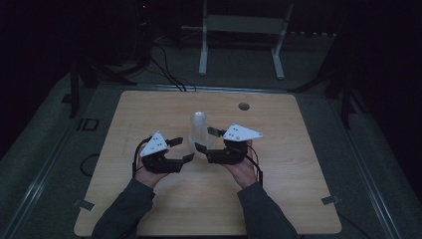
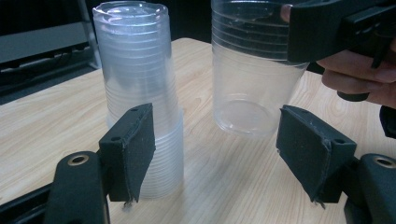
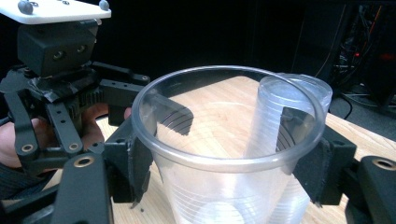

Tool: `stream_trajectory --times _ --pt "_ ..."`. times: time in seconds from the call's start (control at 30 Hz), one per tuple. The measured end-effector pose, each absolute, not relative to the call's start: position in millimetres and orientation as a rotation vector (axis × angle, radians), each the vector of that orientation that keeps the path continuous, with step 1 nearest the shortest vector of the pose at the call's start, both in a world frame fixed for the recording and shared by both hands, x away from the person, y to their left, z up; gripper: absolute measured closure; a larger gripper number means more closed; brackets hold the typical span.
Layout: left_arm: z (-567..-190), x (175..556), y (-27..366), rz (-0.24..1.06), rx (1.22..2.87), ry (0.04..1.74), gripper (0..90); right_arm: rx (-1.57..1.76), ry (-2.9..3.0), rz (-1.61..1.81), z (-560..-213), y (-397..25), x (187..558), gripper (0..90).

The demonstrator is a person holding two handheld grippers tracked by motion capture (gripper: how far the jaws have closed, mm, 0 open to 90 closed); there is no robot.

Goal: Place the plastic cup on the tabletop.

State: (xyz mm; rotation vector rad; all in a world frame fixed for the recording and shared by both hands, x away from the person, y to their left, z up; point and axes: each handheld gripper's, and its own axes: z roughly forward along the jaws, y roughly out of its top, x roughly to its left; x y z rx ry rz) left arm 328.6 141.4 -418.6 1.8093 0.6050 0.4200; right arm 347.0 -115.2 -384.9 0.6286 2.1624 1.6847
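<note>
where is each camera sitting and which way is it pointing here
High view: above the person's side, facing forward and down on the wooden table; forearms, both hands, left tongs, right tongs.
Left gripper view: rides the left tongs, looking along open jaws at the stack of clear plastic cups; the right hand shows.
Right gripper view: rides the right tongs, jaws closed on a single clear cup; left hand shows.
Both gripper views share stack and single cup.
</note>
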Motion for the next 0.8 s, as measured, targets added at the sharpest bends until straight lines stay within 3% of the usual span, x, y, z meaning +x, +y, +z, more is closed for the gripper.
stream_trajectory --times 0.8 --pt "-418.4 328.5 144.2 0.425 1.807 0.610 28.2 0.677 2.127 1.670 -390.7 -127.9 350.5 29.0"
